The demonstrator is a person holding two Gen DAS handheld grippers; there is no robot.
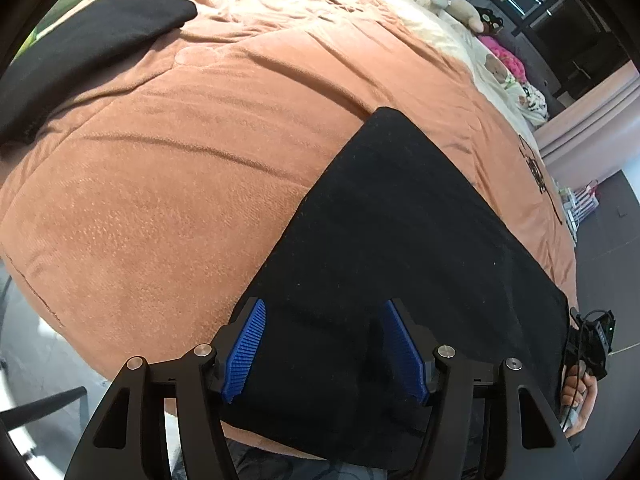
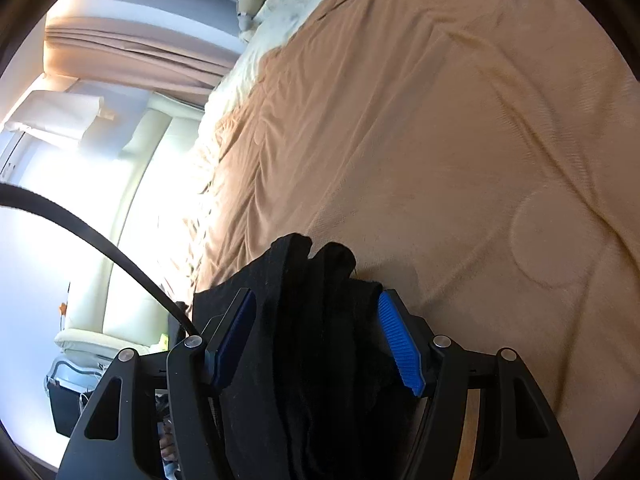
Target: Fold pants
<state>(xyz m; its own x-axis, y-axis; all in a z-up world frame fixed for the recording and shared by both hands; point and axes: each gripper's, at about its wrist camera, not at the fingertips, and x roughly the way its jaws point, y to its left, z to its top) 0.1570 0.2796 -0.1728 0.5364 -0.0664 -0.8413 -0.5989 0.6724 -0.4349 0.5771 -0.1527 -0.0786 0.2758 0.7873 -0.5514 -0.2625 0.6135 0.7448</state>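
Two views split the scene for me: my left gripper (image 1: 324, 344) hangs spread over the flat black pants (image 1: 400, 248) on the orange blanket (image 1: 180, 140), pads gripping nothing, while only the right camera shows my right gripper (image 2: 316, 336) unclenched around their bunched end.

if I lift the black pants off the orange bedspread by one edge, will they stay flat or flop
The black fabric pants will probably flop: in the right wrist view they bunch in soft folds. They look light and thin, lying flat. The fuzzy orange bedspread may drag on them slightly.
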